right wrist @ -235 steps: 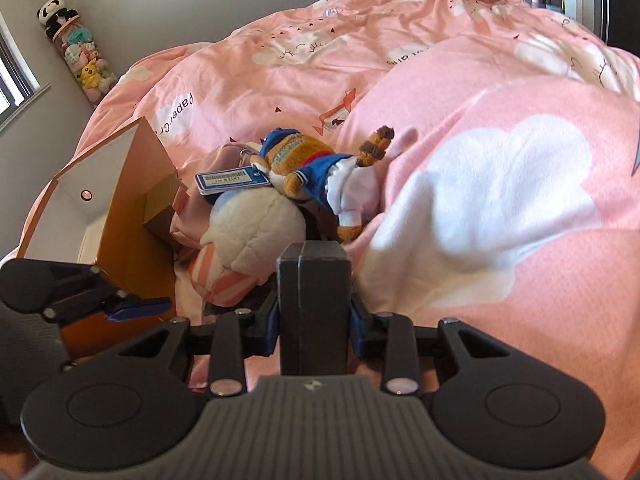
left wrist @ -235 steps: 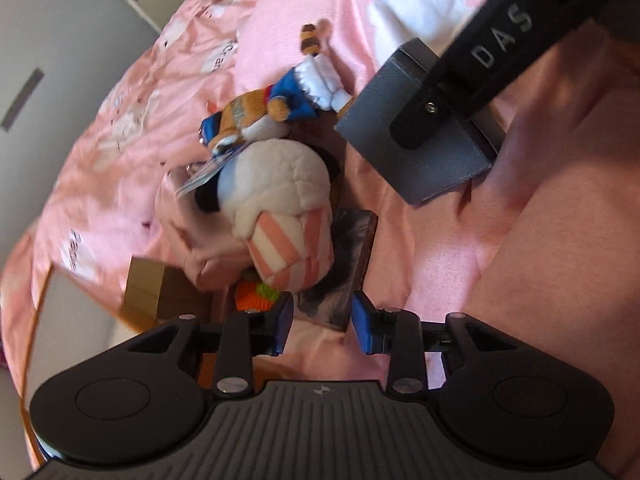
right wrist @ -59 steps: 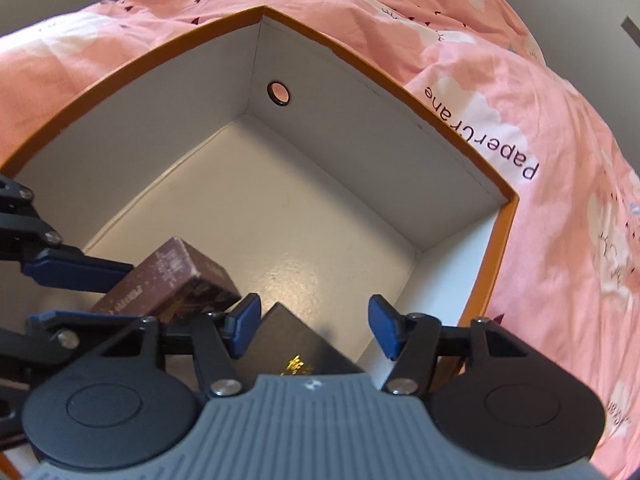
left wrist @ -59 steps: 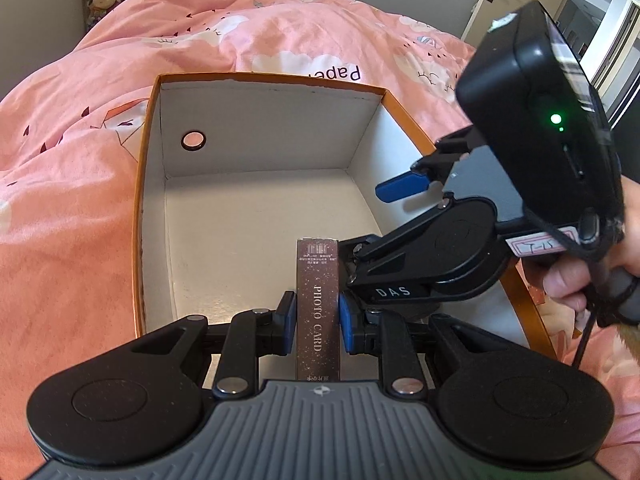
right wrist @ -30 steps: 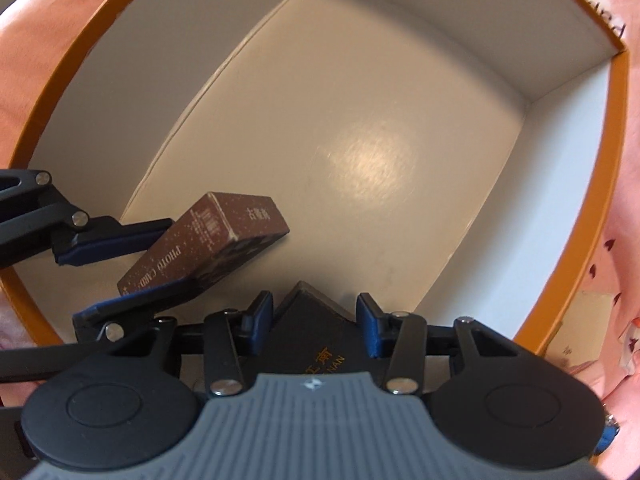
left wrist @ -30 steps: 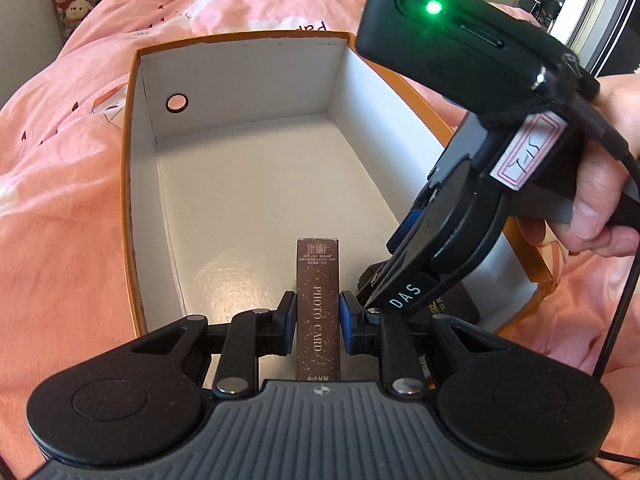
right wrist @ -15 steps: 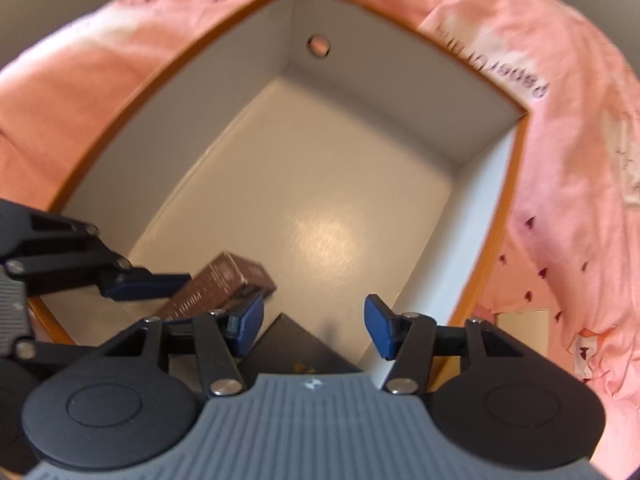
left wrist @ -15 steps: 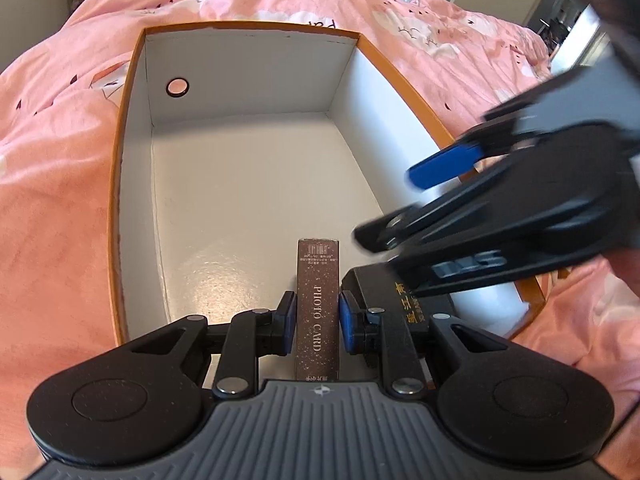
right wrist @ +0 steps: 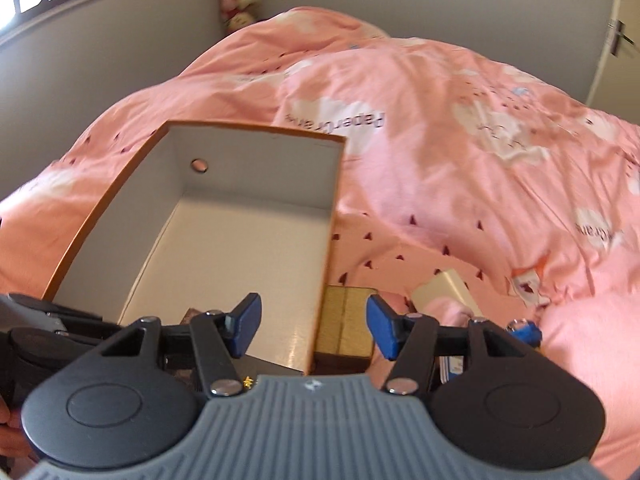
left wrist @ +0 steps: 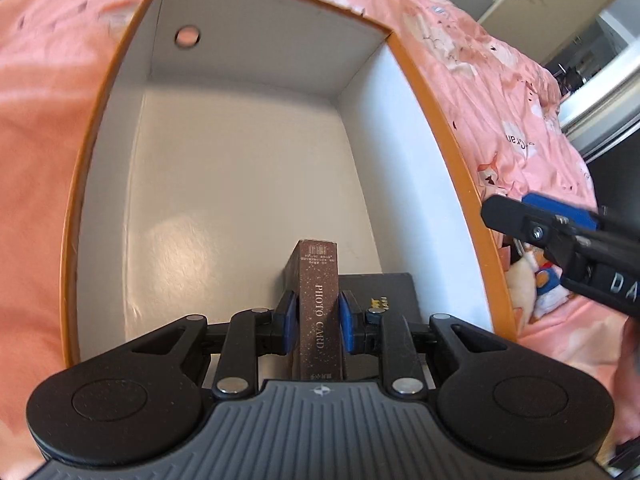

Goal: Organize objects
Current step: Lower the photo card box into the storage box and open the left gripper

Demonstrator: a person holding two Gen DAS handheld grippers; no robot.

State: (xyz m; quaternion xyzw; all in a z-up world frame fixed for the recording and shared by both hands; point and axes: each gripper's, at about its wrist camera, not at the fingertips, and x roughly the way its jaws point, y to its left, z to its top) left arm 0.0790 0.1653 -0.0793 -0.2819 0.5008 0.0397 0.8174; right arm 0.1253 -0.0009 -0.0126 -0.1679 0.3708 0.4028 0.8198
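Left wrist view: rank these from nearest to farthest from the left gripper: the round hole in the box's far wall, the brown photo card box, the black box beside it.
1. The brown photo card box: clamped between the left gripper fingers.
2. The black box: just right of it, on the box floor.
3. The round hole: upper left, in the far wall.

1. We are seeing open floor from 9 to 12 o'clock inside the orange box.
2. The black box is filling its 5 o'clock corner, just beside the photo card box.
3. Past its right wall, the gold box and plush toy are crowding the pink duvet.
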